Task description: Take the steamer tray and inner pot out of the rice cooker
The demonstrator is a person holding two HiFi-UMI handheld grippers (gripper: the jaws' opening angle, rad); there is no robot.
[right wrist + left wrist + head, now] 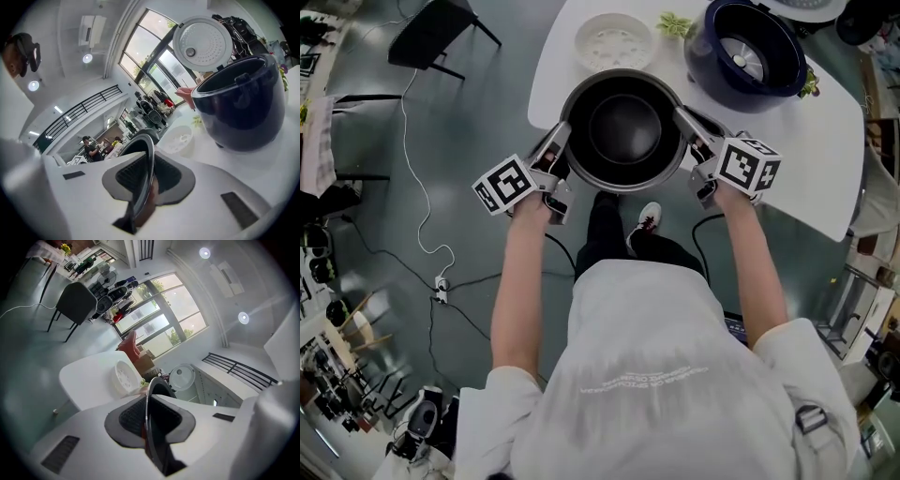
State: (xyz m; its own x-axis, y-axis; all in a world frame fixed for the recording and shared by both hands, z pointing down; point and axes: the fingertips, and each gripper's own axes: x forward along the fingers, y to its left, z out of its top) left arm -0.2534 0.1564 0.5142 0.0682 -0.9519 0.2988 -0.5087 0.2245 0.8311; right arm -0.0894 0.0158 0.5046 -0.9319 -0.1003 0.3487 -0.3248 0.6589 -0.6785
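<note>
- Nearest the head camera is the person's white shirt (675, 375), filling the lower frame, with both bare forearms reaching up the frame.
- Left gripper (557, 142): its jaws are pinched onto the left rim of the inner pot (623, 127). In the left gripper view I see the thin metal rim edge-on between the dark ribbed pads.
- Right gripper (686, 124): its jaws are likewise clamped on the pot's right rim, with the rim running between the pads.
- The pot is round, dark and smooth inside with a pale metal lip. It sits at frame centre over the near edge of the white table (806, 159). I cannot tell whether its base touches the table.
- The steamer tray (614, 42) is a shallow, perforated white disc. It lies on the table just above the pot in the frame, apart from it.
- The rice cooker (750, 52) is glossy dark blue and stands at upper right with its cavity showing. Its lid (202, 44) is up.
- A green sprig (673, 23) lies between the tray and the cooker.
- Around the table: a dark chair (441, 33) at upper left and a white cable (417, 187) trailing over the grey floor.
- Nothing stands between the pot and the tray.
</note>
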